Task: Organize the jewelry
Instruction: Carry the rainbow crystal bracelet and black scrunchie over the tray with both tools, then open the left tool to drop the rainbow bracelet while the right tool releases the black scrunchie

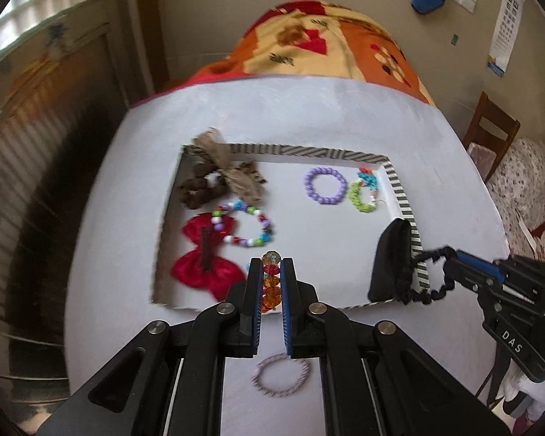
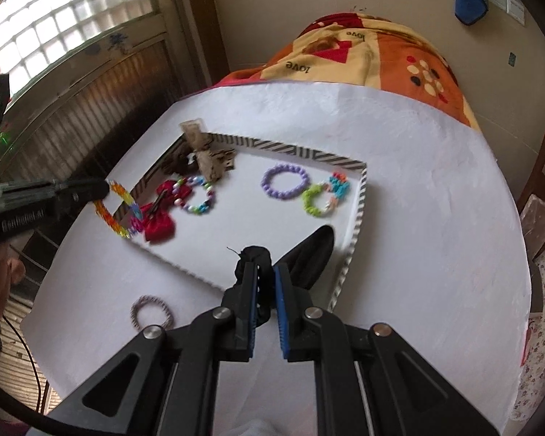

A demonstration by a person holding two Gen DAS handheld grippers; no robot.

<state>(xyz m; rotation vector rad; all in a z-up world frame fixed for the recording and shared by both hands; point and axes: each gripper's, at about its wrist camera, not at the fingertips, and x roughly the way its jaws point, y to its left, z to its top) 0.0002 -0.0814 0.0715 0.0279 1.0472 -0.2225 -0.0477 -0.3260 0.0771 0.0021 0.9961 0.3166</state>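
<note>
Pink-striped hair tie (image 1: pixel 282 375) lies outside on the tabletop (image 1: pixel 309 116), bottom centre. Left tongs (image 1: pixel 271 272) clamp an amber bead bracelet (image 1: pixel 270 279); right tongs (image 2: pixel 264 279) clamp a black scrunchie (image 2: pixel 254 254). Beyond, the striped tray (image 1: pixel 309 150) already holds several bracelets.

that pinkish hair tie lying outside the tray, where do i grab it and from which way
Probably from straight above. The pinkish hair tie lies flat on the white sheet, near the striped tray, so no edge stands up. Straddle one side of the thin ring, one finger inside the loop and one outside, then pinch the band. Its side facing away from the tray has the most room.
</note>
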